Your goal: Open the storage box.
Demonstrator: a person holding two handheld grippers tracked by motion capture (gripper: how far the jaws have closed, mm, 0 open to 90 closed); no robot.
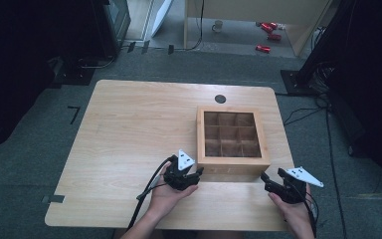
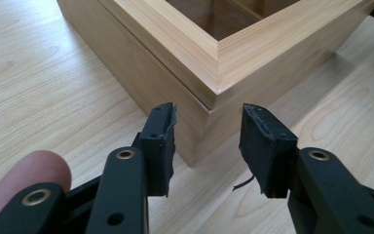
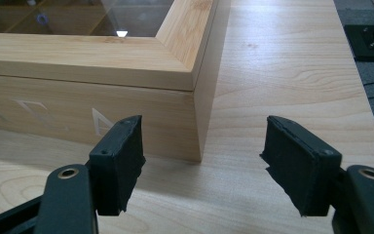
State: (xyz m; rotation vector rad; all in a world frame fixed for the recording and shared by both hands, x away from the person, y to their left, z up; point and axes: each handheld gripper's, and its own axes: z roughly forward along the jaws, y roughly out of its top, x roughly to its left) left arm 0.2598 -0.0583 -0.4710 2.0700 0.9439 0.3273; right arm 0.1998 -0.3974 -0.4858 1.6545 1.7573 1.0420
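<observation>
Both grippers sit at the near corners of the wooden box (image 1: 233, 138), the left gripper (image 1: 193, 174) and right gripper (image 1: 268, 180) each with jaws parted, gripping nothing. Its glass lid (image 3: 97, 53) looks fully down, so opening or lifting it seems yet to start; only the approach is done.

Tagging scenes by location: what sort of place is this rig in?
Probably a lab or workshop space set up for recording, not a home. A bare wooden table stands on grey carpet, cables trail across the floor by black equipment stands, and red cans lie on the floor behind. The wooden box looks like a prop.
</observation>
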